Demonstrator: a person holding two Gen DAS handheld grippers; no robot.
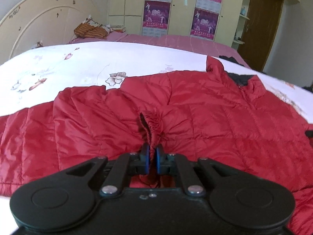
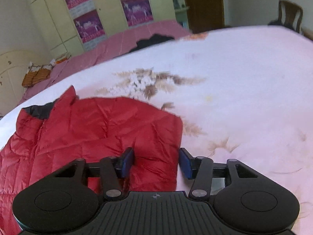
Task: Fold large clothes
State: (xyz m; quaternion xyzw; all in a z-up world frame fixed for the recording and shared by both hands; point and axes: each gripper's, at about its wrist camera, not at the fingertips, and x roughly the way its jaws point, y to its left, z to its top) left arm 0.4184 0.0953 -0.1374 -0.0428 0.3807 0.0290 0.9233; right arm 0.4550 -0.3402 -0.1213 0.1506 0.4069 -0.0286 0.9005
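While the red jacket (image 1: 195, 117) lies spread front-up across the floral quilt (image 1: 78, 64) on the bed, I have my left gripper (image 1: 151, 154) pinched together on a gathered cuff (image 1: 150, 125), most likely the end of a sleeve, bunched between the blue pads. My right gripper (image 2: 156, 161) hovers low over the jacket's right-hand edge with its jaws wide apart, one pad (image 2: 127, 161) over red fabric, the other over the quilt; whether either touches cloth I cannot tell. I judge this the sleeve-folding step, early in the fold: the body is not yet doubled over. Next, I reckon, the sleeve must be carried across the chest and laid flat, while the right gripper closes on the side edge to bring it inward
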